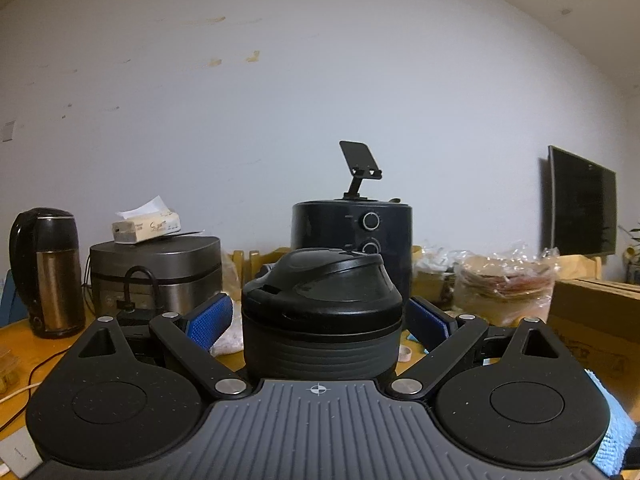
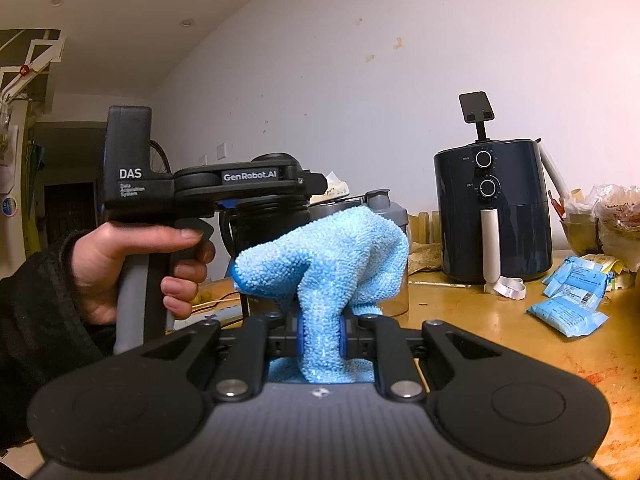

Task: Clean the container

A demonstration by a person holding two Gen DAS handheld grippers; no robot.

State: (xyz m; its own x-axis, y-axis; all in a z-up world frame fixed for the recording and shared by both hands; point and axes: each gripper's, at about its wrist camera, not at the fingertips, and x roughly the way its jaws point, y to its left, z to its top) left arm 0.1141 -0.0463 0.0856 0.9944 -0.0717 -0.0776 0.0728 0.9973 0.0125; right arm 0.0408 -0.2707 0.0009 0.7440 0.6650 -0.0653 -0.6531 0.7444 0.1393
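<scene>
A black ribbed container with a flip lid sits between the blue pads of my left gripper, and both pads lie against its sides. The gripper points level, and the container's base is hidden behind the gripper body. In the right wrist view a person's hand holds that left gripper by its handle, with the container under its fingers. My right gripper is shut on a light blue microfibre cloth that bulges up above the jaws. A corner of the cloth shows in the left wrist view.
On the wooden table stand a dark air fryer with a phone stand on top, a grey-capped bottle behind the cloth, a kettle and a rice cooker. Blue packets and a cardboard box lie right.
</scene>
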